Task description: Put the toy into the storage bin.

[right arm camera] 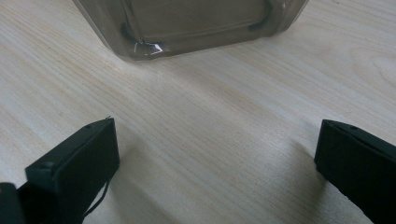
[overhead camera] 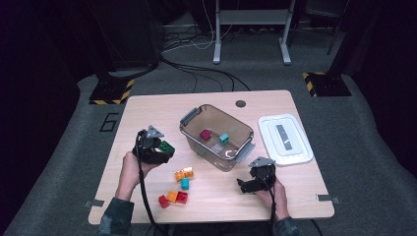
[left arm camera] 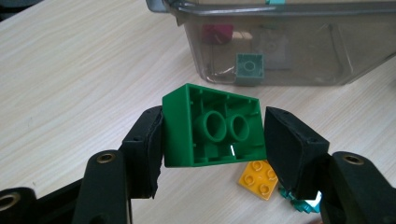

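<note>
A green brick [left arm camera: 212,126] hangs above the table with my left gripper [left arm camera: 212,140] shut on it, its hollow underside facing the camera. In the high view the same green brick [overhead camera: 166,147] sits in my left gripper [overhead camera: 162,148], left of the clear plastic bin [overhead camera: 241,129]. The bin holds a dark red brick [overhead camera: 205,134] and a teal brick [overhead camera: 224,138]. Loose bricks lie near the front of the table: an orange one [overhead camera: 184,173], a teal one [overhead camera: 185,184] and a red and orange cluster [overhead camera: 173,198]. My right gripper [overhead camera: 242,184] rests open on the table by the bin's near corner, nothing between its fingers [right arm camera: 74,163].
The bin's white lid [overhead camera: 285,139] lies flat at the right of the wooden table [overhead camera: 147,113]. A round grommet hole [overhead camera: 240,103] sits near the far edge. Bare wood lies between the bin [right arm camera: 187,23] and my right gripper.
</note>
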`<state>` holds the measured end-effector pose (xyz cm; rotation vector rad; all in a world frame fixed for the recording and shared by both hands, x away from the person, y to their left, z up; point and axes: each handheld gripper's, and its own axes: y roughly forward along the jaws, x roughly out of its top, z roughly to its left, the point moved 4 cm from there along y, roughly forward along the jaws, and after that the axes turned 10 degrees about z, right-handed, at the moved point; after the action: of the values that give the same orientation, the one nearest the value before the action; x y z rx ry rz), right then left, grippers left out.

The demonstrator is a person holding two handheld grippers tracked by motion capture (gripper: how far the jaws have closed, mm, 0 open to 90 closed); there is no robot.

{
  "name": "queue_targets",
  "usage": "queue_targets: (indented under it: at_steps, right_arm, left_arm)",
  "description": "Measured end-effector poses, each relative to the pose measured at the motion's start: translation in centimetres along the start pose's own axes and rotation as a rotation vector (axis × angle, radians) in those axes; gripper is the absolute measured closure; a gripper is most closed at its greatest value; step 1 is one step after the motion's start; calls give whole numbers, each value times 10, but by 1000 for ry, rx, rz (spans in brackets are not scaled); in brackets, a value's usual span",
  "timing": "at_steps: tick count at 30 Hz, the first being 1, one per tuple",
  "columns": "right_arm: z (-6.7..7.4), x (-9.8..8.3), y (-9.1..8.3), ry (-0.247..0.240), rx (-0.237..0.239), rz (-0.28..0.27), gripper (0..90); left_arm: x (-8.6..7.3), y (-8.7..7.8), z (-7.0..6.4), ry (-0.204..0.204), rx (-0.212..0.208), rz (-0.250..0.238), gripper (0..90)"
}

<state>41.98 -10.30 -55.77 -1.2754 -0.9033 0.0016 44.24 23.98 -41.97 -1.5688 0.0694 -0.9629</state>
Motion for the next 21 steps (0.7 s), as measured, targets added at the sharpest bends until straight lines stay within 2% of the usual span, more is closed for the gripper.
queue_targets:
  at_steps: [21]
  right_arm:
    - [0, 0, 0, 1, -2, 0, 0]
  left_arm:
    - [46, -22, 4, 35, 5, -35, 406]
